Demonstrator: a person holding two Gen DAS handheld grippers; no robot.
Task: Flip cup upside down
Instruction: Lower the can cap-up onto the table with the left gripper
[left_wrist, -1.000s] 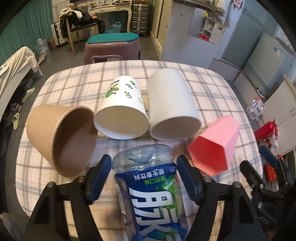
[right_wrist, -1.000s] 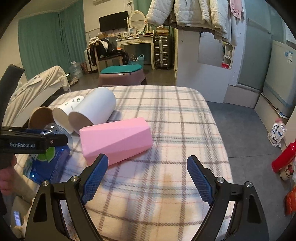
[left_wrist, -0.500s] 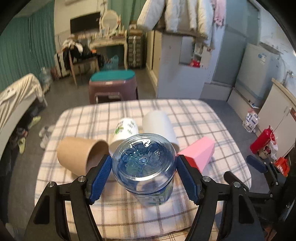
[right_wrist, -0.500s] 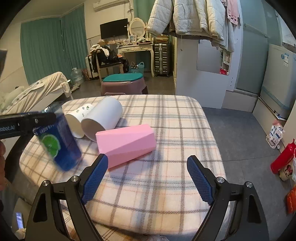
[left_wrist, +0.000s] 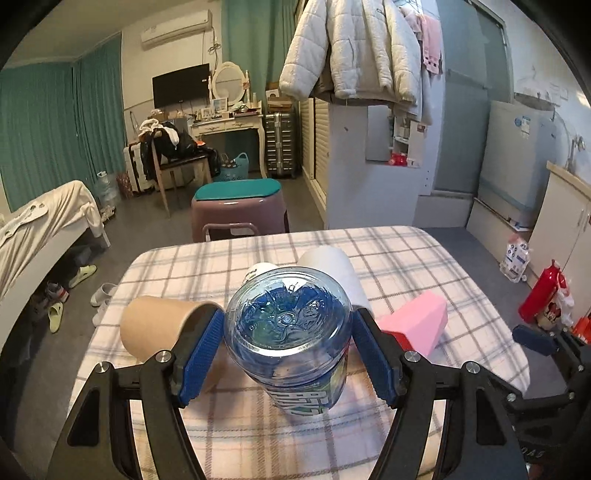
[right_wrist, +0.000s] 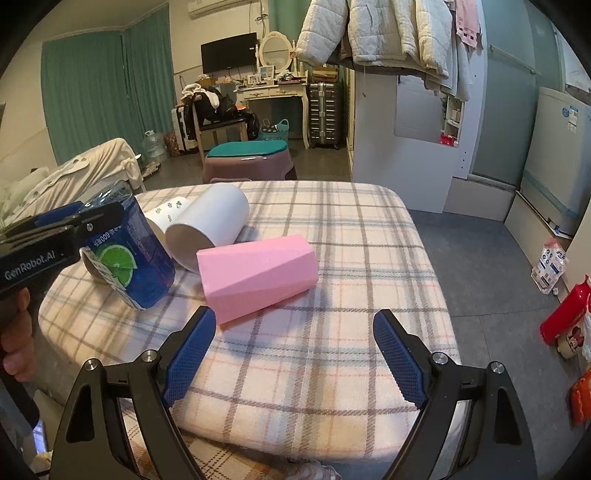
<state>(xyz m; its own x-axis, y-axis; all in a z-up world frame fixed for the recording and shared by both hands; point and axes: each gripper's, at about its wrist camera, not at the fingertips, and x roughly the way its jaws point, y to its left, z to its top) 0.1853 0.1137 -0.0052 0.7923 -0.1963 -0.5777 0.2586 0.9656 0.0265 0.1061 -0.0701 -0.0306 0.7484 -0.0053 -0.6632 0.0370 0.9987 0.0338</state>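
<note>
Left wrist view: the left gripper is clamped on a translucent blue plastic cup with a lime label, its closed base facing the camera and its mouth toward the plaid-covered table. The cup looks tilted, so it may topple if let go before the rim sits flat. Beside it a brown paper cup, a white cylindrical cup and a pink faceted cup lie on their sides; the brown one's mouth shows nothing inside.

Right wrist view: the right gripper hangs wide open, holding nothing, above the table edge. The blue cup leans just above or on the cloth; I cannot tell which. The white cup looks empty.
</note>
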